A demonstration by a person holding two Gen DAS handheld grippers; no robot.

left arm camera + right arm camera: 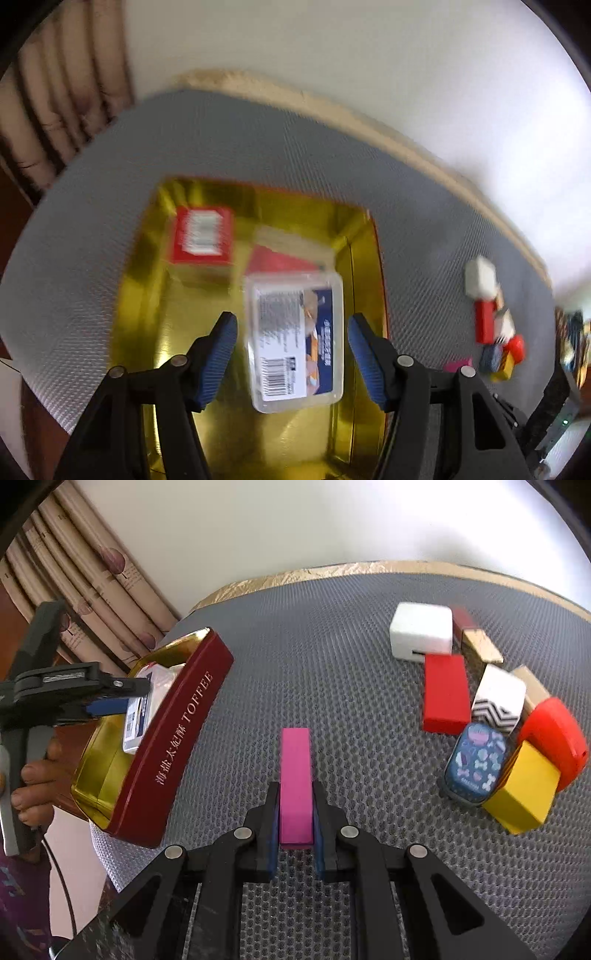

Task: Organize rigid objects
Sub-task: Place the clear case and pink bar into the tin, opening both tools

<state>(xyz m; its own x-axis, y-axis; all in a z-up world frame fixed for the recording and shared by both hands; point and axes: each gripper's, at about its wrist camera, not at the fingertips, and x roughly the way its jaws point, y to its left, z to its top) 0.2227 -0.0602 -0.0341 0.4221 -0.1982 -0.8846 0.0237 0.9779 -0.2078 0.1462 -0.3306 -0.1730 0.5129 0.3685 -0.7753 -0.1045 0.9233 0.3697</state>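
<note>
My left gripper (291, 354) stood wide open over the gold-lined red toffee tin (364, 266), its pads clear of the clear plastic labelled box (295, 339) lying inside. My right gripper (295, 819) pinched the slim magenta block (294, 786), probably bound for that tin.

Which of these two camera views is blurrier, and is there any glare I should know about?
The left wrist view is blurrier: the clear plastic box and red box smear, and the gold tin lining glares. The right wrist view is sharp on the pink block, with fisheye bending of the mat edge.
</note>
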